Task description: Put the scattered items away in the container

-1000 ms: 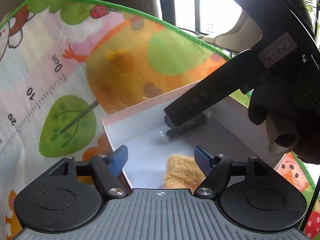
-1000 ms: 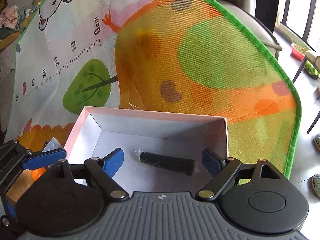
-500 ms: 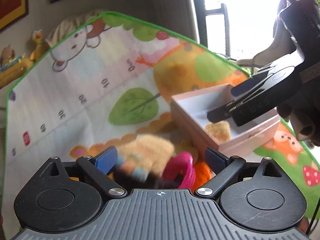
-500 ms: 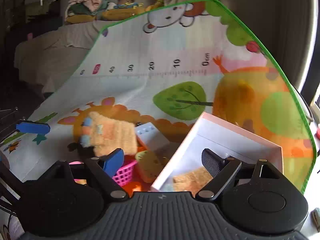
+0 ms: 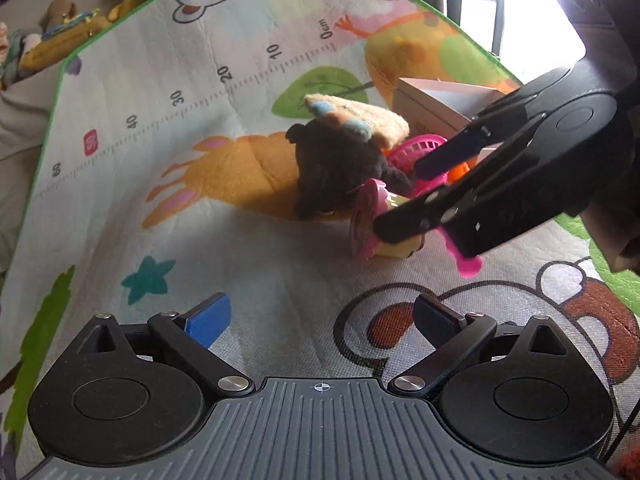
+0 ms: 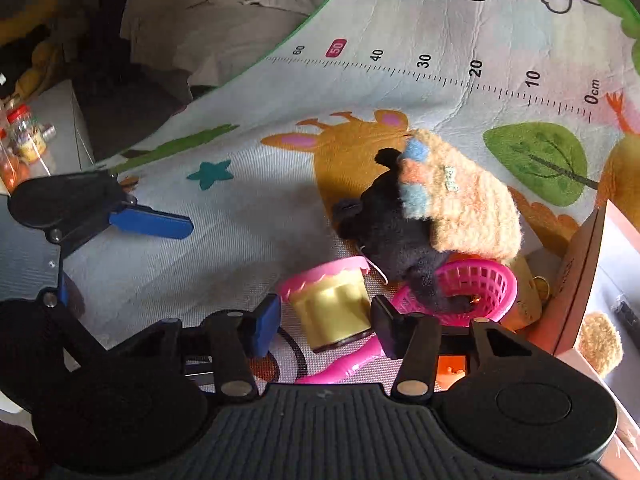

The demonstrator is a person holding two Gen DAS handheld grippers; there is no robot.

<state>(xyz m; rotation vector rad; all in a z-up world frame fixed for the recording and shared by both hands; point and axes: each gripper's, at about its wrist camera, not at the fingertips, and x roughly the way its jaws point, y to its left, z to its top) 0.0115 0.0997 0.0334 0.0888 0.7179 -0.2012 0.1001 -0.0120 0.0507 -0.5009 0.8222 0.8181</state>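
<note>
Right wrist | yellow cup on side | pink lid faces away | right claw straddles it

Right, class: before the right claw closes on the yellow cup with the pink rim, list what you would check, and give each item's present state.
1. Right claw open: ok.
2. Yellow cup between its fingers: ok; one finger on each side.
3. Fingers touching the cup: cannot tell.
4. Cup free of neighbours: not ok; the black plush and pink basket crowd it, and the pink handle lies underneath.
5. Left claw out of the way: ok; open, empty, off to the side.
6. Box within reach: ok, judging by how near its wall stands.
</note>
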